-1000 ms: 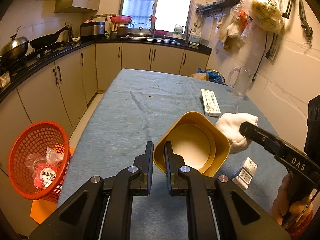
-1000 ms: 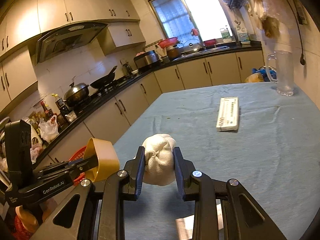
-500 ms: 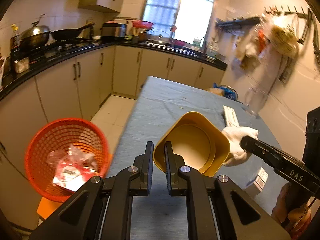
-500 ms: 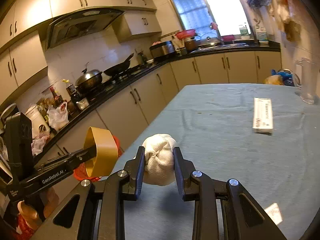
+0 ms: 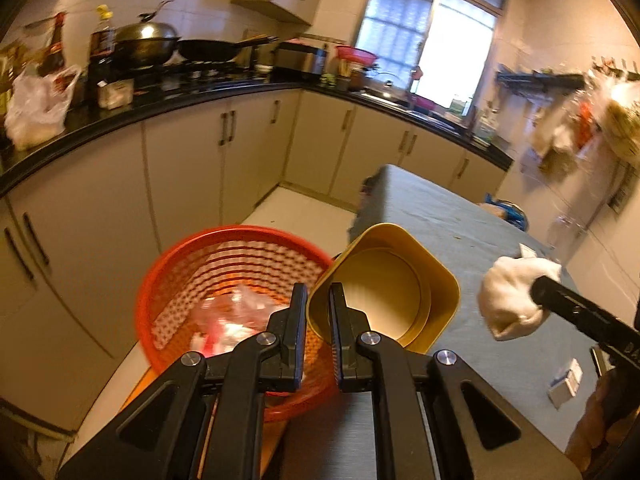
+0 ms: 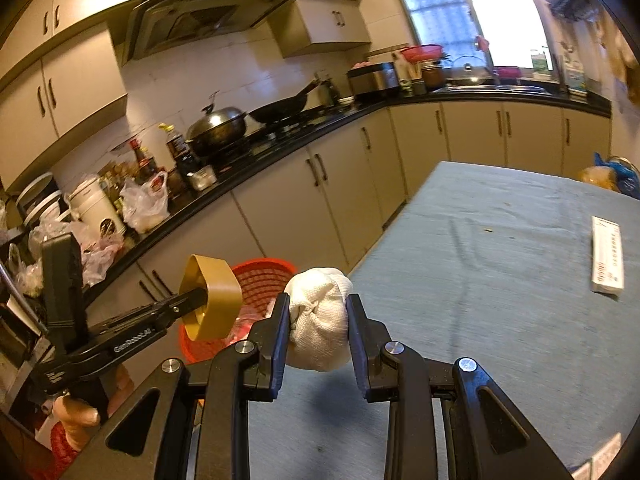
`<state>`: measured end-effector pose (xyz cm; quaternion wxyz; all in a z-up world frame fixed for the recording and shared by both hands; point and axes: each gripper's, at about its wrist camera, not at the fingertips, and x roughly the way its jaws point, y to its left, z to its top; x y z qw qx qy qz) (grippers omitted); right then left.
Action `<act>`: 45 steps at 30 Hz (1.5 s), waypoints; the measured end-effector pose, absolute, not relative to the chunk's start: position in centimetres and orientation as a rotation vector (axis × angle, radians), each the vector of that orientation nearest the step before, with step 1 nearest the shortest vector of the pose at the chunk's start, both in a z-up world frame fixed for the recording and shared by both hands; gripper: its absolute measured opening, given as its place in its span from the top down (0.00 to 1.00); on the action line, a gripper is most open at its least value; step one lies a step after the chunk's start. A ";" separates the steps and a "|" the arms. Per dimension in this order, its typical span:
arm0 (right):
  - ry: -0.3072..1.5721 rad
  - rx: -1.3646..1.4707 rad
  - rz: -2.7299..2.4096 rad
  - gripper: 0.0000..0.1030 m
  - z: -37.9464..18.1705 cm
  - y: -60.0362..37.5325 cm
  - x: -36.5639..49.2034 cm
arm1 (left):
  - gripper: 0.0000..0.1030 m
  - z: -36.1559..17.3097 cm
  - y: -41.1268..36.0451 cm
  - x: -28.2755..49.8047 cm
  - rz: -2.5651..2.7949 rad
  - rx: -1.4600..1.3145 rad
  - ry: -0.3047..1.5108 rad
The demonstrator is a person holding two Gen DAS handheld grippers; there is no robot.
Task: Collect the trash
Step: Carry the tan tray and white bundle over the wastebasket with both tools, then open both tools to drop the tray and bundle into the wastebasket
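Note:
My left gripper (image 5: 318, 300) is shut on the rim of a yellow square cup (image 5: 394, 292), holding it tilted beside the table's left edge, over the near side of the red mesh basket (image 5: 224, 268). The basket stands on the floor with plastic wrappers (image 5: 236, 320) inside. My right gripper (image 6: 318, 312) is shut on a balled white cloth (image 6: 318, 312) above the table's left edge. In the right wrist view the yellow cup (image 6: 214, 300) and the left gripper (image 6: 202, 300) show at the left, in front of the basket (image 6: 264, 280). The white cloth (image 5: 512, 300) also appears at the right of the left wrist view.
The table (image 6: 500, 280) has a blue-grey cloth; a flat white box (image 6: 608, 256) lies on it, and a small carton (image 5: 566, 382) near the front edge. Beige cabinets (image 5: 188, 168) under a black counter run along the left, leaving a narrow floor aisle.
Both grippers have swung left with their loads. The cup has gone from above the table to the basket's edge, and the cloth has reached the table's left edge. The basket looks much nearer.

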<state>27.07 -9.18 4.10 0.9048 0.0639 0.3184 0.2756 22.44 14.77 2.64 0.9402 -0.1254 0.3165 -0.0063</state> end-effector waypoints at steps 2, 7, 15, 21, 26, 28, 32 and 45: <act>0.665 0.123 0.585 0.71 4.0 -7.9 27.4 | 0.90 2.1 16.0 22.5 0.010 -0.268 0.656; 0.688 0.117 0.616 0.71 3.6 -5.6 28.4 | 0.90 0.5 18.2 22.8 0.049 -0.286 0.681; 0.758 0.107 0.636 0.71 2.0 -2.3 30.6 | 0.90 -1.4 19.8 24.0 0.105 -0.274 0.710; 0.813 0.090 0.644 0.71 0.5 -0.1 32.4 | 0.90 -2.6 20.8 24.5 0.134 -0.259 0.729; 0.842 0.069 0.644 0.71 -0.5 1.4 33.0 | 0.90 -3.3 21.3 24.8 0.149 -0.252 0.739; 0.854 0.065 0.644 0.71 -0.9 1.9 33.2 | 0.90 -3.4 21.4 24.9 0.151 -0.253 0.742; 0.868 0.053 0.641 0.71 -1.5 2.6 33.6 | 0.90 -3.6 21.4 24.9 0.155 -0.250 0.743; 0.878 0.077 0.634 0.65 -1.8 2.6 34.2 | 0.86 -3.3 21.1 24.6 0.158 -0.254 0.731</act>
